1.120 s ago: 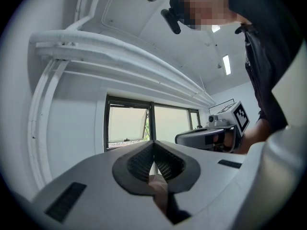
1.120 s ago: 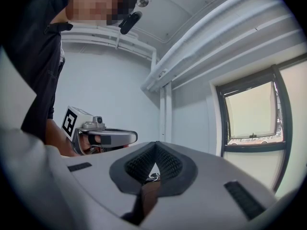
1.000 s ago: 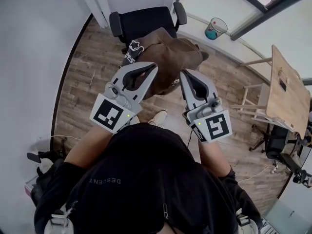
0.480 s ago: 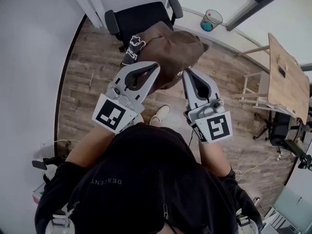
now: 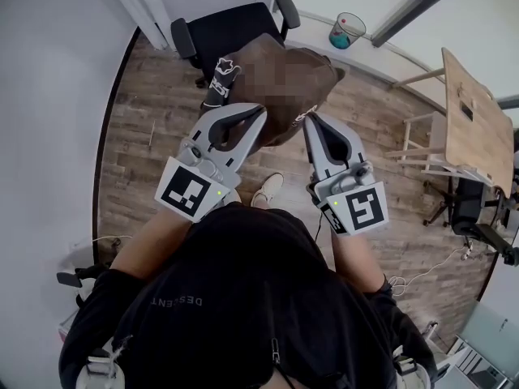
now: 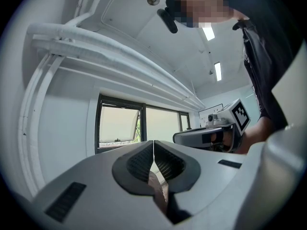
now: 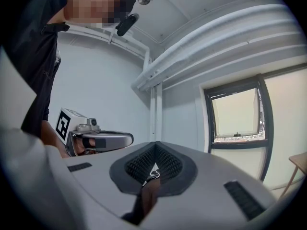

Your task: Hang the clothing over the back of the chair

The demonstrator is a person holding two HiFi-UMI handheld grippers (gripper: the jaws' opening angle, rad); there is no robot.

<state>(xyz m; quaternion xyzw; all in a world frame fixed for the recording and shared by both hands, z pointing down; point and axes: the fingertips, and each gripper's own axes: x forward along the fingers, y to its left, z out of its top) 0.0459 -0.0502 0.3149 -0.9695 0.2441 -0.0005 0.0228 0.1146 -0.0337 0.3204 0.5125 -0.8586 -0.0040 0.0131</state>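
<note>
Both grippers are clenched on fabric. The left gripper (image 5: 256,113) and the right gripper (image 5: 309,121) point level, side by side, and each has a fold of the brown clothing (image 5: 320,79) pinched between its jaws. The clothing is held bunched ahead of the grippers, above the wooden floor (image 5: 154,136) and near the black chair (image 5: 231,31). Contact with the chair cannot be determined.

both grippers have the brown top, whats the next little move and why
Probably carry the brown garment forward and a little higher, toward the black chair. The left gripper and the right gripper are both shut on its fabric. It hangs in the air on the near side of the chair, not yet draped over the back.
</note>
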